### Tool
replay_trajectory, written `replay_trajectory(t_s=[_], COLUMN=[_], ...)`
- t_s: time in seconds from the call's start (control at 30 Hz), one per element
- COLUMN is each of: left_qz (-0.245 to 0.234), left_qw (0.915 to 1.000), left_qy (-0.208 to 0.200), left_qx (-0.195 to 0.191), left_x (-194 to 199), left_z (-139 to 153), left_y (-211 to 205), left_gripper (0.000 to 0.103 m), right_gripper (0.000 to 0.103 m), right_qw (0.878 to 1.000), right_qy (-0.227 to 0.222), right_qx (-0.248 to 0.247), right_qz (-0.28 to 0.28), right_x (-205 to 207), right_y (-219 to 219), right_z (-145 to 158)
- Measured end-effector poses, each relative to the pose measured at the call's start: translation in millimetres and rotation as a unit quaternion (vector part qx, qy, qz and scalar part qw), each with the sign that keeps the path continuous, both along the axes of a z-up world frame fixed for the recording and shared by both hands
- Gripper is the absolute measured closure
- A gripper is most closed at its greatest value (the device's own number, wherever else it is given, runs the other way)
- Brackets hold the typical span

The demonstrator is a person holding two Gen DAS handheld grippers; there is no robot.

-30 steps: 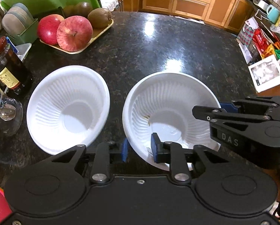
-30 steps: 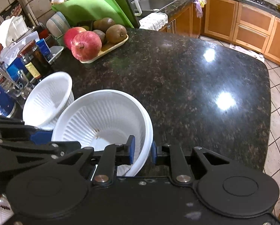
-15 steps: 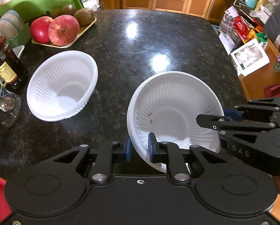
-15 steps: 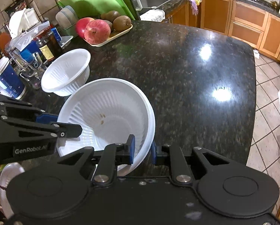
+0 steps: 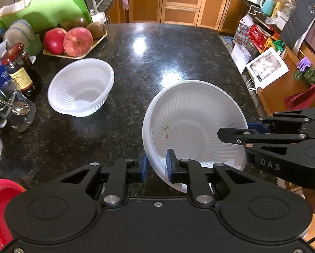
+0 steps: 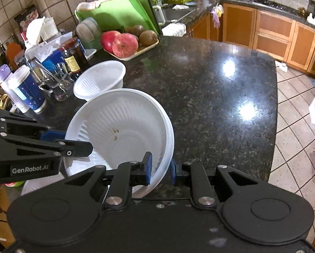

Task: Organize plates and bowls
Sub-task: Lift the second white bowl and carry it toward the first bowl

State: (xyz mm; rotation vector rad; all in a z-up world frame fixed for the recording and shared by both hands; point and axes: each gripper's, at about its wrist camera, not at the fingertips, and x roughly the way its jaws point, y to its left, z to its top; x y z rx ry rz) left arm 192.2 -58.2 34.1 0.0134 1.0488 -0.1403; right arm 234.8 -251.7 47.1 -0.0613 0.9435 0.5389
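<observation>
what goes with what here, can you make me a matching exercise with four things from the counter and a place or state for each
Things:
1. large white bowl
2. small white bowl
3. apples
4. spoon

Places or states:
A. on a tray with kiwis
B. inside a clear glass
C. gripped at its rim by both grippers
D. standing alone on the dark counter

Pairs: 1-C, 2-D, 3-A, 4-B

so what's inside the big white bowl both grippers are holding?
Inside the large white bowl: a few small brown specks on the ribbed wall, otherwise bare. The left gripper and right gripper clamp its rim, hiding parts of the wall there.
</observation>
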Motion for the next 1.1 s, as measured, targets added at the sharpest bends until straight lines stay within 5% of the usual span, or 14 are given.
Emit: replay_trajectory(t_s=[0.43,1.1], left_qz=[-0.038,-0.113], left_qw=[0.9989,0.993], left_qy=[-0.027,0.033], left_qx=[0.008,0.007], left_x=[-49,-94], left_z=[31,2], left_y=[39,82], left_gripper=[0.079,0.079], right_gripper=[0.082,0.081], right_qw=[0.999,0.998], right_qy=[-0.045,0.022], right_qx=[0.004,-0.021], right_qz=[-0.009,-0.059], right_x=[-84,-155], right_y=[35,91], right_z=[49,19])
